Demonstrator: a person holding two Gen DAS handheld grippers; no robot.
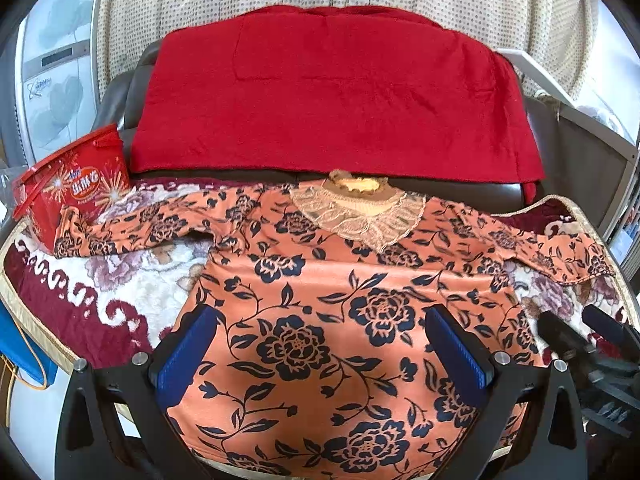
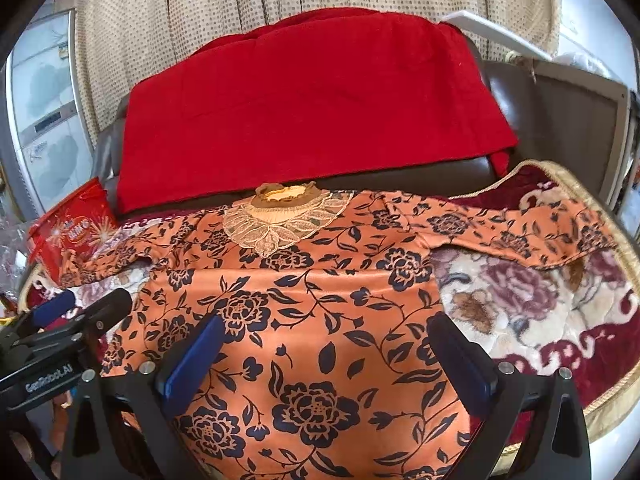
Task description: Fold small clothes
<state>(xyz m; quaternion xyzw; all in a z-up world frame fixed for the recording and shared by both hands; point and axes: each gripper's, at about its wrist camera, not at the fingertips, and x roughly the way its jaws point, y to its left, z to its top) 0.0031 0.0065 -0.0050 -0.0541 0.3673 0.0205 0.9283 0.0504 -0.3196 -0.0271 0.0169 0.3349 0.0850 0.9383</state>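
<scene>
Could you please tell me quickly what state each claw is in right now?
Left claw: open, holding nothing, above the orange floral long-sleeved top.
Right claw: open, holding nothing, above the same top.

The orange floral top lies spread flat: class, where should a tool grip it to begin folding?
Grip a sleeve cuff of the orange floral top, for instance the right cuff, coming from the outer side: both sleeves lie stretched outward, so the ends are free.
</scene>
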